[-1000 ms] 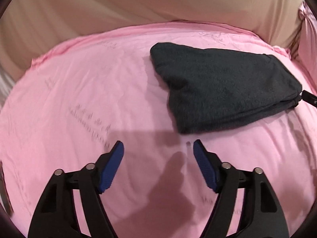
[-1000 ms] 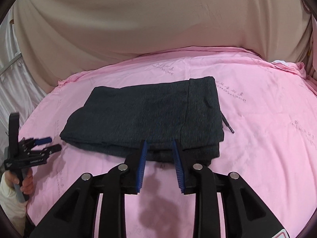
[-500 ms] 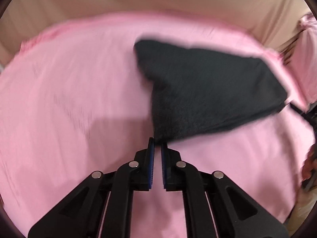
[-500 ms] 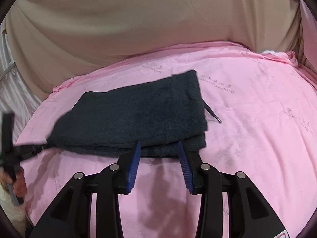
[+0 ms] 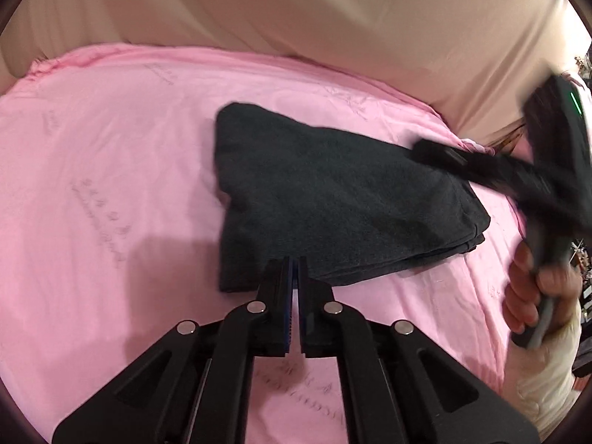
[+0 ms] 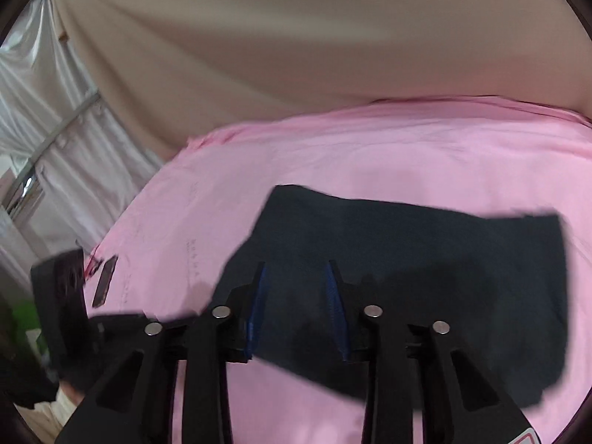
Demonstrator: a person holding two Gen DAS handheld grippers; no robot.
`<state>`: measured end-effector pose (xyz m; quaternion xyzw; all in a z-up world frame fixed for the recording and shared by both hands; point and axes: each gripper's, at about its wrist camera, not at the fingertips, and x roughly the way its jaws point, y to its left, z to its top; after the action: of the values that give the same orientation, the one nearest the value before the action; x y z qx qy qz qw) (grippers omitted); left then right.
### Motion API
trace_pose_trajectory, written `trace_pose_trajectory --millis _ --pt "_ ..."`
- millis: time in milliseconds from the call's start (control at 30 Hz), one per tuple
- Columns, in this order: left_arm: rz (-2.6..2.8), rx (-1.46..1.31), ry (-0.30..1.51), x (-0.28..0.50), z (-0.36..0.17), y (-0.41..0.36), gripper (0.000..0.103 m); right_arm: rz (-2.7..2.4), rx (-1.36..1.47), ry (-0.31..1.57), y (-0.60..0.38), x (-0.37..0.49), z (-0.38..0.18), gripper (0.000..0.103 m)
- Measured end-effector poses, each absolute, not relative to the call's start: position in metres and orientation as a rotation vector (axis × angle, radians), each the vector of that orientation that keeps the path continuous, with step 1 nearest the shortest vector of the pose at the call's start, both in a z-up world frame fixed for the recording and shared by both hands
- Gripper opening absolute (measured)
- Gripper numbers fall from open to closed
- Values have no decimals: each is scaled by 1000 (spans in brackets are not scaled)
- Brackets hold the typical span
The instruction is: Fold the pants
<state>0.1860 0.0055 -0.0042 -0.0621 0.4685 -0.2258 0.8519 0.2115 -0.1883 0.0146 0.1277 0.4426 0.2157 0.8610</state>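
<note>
Left gripper [image 5: 295,277] pinched closed at near edge of folded dark grey knit pants [image 5: 333,203], grip on fabric unclear; pants lie on pink bedsheet [image 5: 111,185]. Right view: right gripper [image 6: 296,296] open, empty, above pants [image 6: 444,259].

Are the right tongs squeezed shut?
No, the right tongs stand open, a wide gap between their blue pads, above the folded dark grey pants.
</note>
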Motion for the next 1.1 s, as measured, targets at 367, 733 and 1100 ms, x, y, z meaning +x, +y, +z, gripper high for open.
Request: trace_pose_trajectory --millis 367,733,1100 --pt "-512 -348 1169 216 -43 35 0 326 58 1062 -107 347 -53 0" --pt "-304 -136 1013 185 13 42 3 57 120 817 -244 175 19 19" --pt "-133 51 893 137 5 1 51 -236 163 750 -339 35 16 21"
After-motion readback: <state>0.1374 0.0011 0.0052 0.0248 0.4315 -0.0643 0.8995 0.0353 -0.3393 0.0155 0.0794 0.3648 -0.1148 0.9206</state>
